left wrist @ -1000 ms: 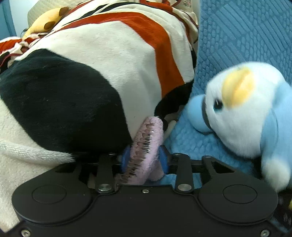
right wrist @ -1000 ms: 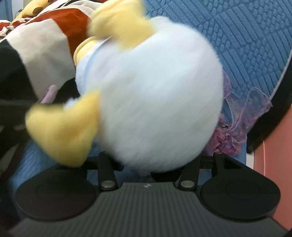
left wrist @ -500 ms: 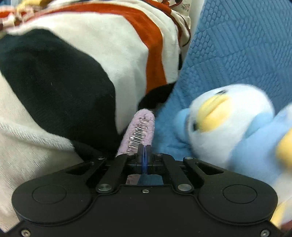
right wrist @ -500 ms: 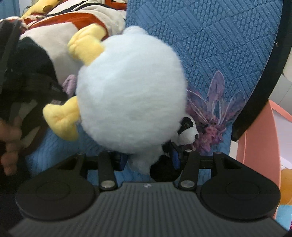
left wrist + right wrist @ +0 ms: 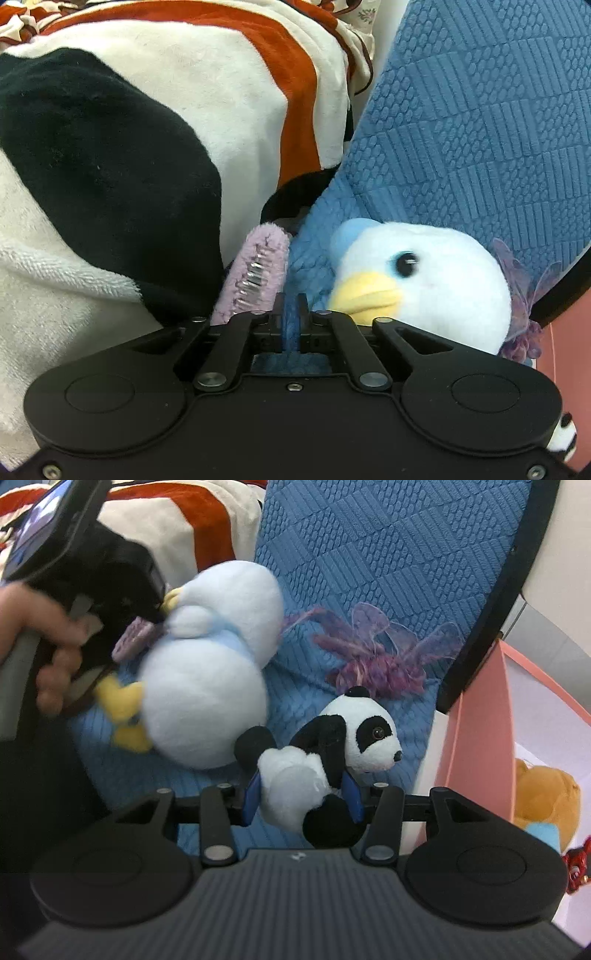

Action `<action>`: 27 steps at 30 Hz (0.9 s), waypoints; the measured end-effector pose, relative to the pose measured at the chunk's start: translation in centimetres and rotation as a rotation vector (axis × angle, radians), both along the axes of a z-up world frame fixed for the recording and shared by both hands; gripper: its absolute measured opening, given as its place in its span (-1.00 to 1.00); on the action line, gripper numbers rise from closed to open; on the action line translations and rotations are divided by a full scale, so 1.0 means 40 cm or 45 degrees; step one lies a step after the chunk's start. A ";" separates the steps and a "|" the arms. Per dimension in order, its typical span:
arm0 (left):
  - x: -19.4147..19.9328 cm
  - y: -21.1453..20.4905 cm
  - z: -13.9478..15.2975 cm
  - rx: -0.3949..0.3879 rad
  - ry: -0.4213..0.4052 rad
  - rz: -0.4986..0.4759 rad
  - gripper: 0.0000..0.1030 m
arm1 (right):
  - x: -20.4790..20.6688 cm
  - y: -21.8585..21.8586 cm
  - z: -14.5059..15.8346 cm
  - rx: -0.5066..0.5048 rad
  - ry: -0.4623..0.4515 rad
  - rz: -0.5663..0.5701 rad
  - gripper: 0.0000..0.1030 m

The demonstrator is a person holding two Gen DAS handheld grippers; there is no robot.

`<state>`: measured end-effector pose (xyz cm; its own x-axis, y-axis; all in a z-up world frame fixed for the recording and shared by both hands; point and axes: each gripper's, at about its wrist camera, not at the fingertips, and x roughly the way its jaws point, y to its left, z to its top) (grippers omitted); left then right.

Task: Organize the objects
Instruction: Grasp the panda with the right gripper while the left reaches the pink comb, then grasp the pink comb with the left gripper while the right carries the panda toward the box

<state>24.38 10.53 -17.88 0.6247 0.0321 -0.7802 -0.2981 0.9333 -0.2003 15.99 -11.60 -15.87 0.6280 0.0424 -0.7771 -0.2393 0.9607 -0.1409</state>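
- The blue quilted cover [image 5: 388, 550] is the surface under everything here; it rises like a padded back behind the toys, with a black rim along its right edge.
- To the left a big plush blanket [image 5: 166, 122] in cream, black and rust stripes is heaped against that cover.
- To the right stands a pink shelf unit [image 5: 476, 716], with an orange plush [image 5: 546, 797] lying in its lower compartment; I judge this the likely home for the toys.
- The pale blue penguin plush [image 5: 207, 686] lies on the cover between the blanket and my right tool, not held by either.
- My right gripper [image 5: 301, 799] is pinching the small panda plush [image 5: 325, 753] by its body, pads on both flanks, head pointing at the shelf. That is the step in hand: a toy lifted and on its way.
- Next I would carry it over the shelf edge and let go only once it rests inside; soft stuffing may slip in the grip.
- A purple tinsel ornament [image 5: 380, 657] lies on the cover just behind the panda.
- My left gripper [image 5: 291, 317] is pressed fully together; a lilac fuzzy hair clip [image 5: 258, 273] sits just left of the tips, and I cannot tell whether any of it is caught.
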 end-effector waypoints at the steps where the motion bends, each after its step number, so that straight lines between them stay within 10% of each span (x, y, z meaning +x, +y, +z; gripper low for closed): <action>1: -0.001 -0.004 0.004 0.004 -0.009 0.002 -0.93 | -0.005 -0.002 -0.006 -0.011 -0.011 -0.009 -0.04; 3: -0.008 -0.012 0.013 0.032 -0.025 -0.007 -0.89 | -0.024 -0.001 -0.009 -0.016 -0.034 -0.042 -0.03; 7: -0.013 -0.051 0.024 0.198 -0.048 -0.042 -0.18 | -0.042 -0.004 -0.019 0.038 -0.037 -0.093 -0.03; 17: 0.005 -0.085 -0.019 0.408 0.078 0.004 -0.01 | -0.047 -0.007 -0.014 0.091 -0.052 -0.097 -0.03; 27: 0.044 -0.045 -0.061 0.288 0.141 0.043 0.02 | -0.045 -0.014 -0.005 0.088 -0.050 -0.078 -0.03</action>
<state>26.14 8.72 -20.32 0.5316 0.2331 -0.8143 -0.3381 0.9399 0.0483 14.18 -12.15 -16.06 0.6609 0.0556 -0.7484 -0.1753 0.9811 -0.0820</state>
